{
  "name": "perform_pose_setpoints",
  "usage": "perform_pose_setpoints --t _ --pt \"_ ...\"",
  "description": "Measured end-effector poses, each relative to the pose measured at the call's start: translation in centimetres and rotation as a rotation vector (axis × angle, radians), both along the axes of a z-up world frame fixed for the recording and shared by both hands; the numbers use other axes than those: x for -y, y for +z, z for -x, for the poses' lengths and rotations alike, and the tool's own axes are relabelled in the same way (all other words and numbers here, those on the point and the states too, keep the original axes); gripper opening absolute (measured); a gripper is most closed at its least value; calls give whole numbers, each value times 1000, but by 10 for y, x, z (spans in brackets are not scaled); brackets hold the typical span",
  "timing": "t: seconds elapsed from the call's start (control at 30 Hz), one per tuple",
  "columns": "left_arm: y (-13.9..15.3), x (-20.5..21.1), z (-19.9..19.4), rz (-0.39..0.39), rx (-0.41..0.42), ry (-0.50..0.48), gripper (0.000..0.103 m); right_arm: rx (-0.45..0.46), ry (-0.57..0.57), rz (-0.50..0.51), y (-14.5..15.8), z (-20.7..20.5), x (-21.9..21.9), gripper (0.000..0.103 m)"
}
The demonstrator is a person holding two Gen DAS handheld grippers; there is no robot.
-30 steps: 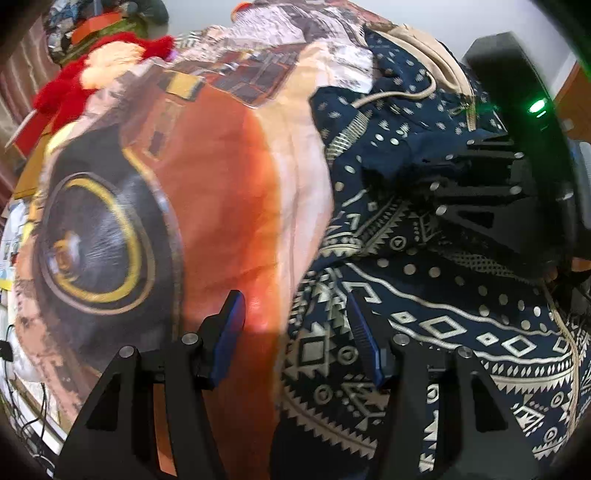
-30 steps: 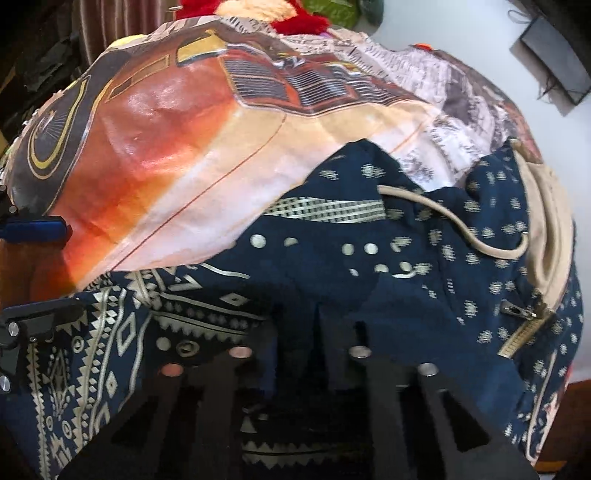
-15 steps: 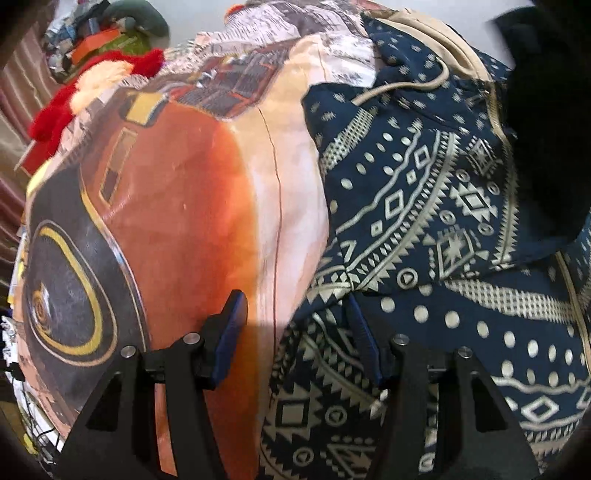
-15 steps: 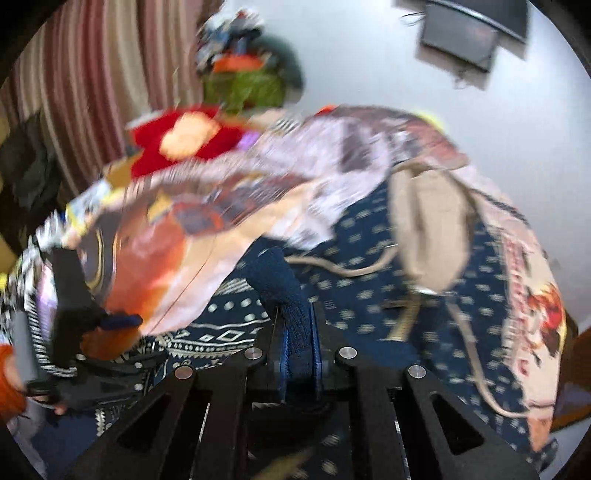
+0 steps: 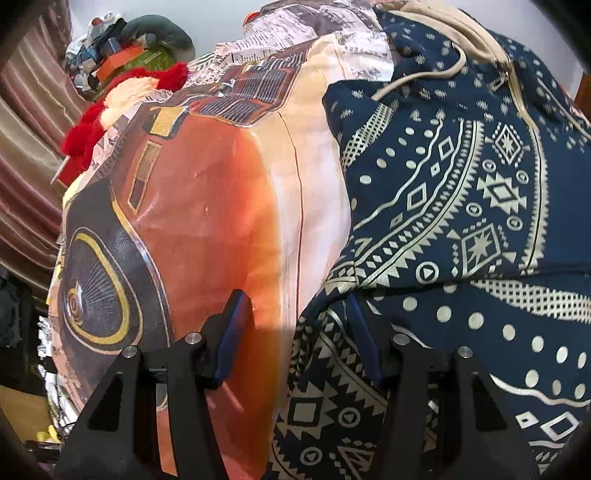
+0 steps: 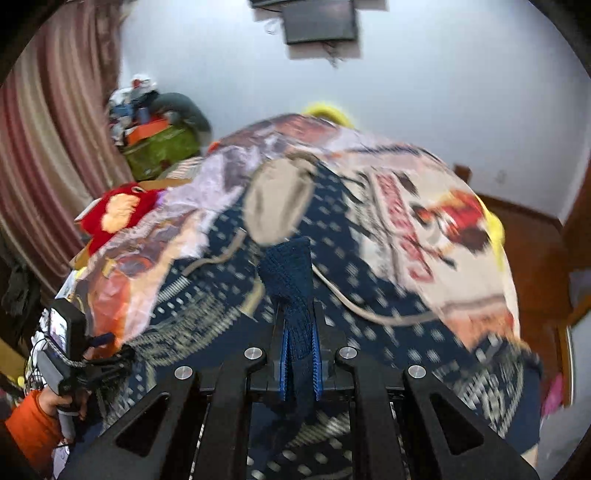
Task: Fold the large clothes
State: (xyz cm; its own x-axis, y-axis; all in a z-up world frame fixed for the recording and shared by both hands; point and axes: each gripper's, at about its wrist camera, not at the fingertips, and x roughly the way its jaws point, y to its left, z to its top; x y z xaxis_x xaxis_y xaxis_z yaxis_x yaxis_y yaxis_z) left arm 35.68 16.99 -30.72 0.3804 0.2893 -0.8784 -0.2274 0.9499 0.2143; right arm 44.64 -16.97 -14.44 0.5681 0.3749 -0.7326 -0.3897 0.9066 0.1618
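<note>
A navy hoodie (image 5: pixel 461 229) with a cream geometric print, beige hood lining and drawstrings lies spread on a bed. In the right wrist view my right gripper (image 6: pixel 298 354) is shut on the hoodie's ribbed navy cuff (image 6: pixel 290 269), held up above the garment (image 6: pixel 369 295); that view is motion-blurred. My left gripper (image 5: pixel 295 328) stands open low over the hoodie's left edge, with its left pad above the bedspread and its right pad above the print. Nothing is pinched between its pads. The left gripper (image 6: pixel 62 350) also shows at the lower left of the right wrist view, held by a hand in an orange sleeve (image 6: pixel 29 421).
An orange car-print bedspread (image 5: pixel 207 221) covers the bed. A red plush toy (image 5: pixel 110 107) and a pile of bags (image 6: pixel 159 133) sit at the far left by striped curtains (image 6: pixel 48 147). A dark screen (image 6: pixel 317 22) hangs on the white wall. Wooden floor (image 6: pixel 532 251) lies right.
My right gripper rose off the hoodie with the cuff pinched, lifting the sleeve, and left the left wrist view. The left gripper tilted slightly and stayed open.
</note>
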Motion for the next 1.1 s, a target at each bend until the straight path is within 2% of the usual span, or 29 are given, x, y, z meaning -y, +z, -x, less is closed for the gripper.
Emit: perform_pose_setpoints --t 0.23,0.43,0.67,0.83,1.0,1.1 --pt "8 1 9 0 -7 -7 56 -143 -131 -2 -41 -6 52 8" --pt "27 15 19 -18 16 -62 56 -252 -145 -15 -59 -3 75 8" --pt "60 18 13 20 83 -82 56 -247 -139 -11 -49 11 91 9" --pt "70 17 -3 48 100 -72 56 -232 -140 -19 -37 15 105 9" --pt "61 31 -22 129 78 -102 56 -223 -158 -12 -36 15 118 9" --pt "42 46 -33 135 27 -124 56 -219 -181 -6 -37 16 127 9"
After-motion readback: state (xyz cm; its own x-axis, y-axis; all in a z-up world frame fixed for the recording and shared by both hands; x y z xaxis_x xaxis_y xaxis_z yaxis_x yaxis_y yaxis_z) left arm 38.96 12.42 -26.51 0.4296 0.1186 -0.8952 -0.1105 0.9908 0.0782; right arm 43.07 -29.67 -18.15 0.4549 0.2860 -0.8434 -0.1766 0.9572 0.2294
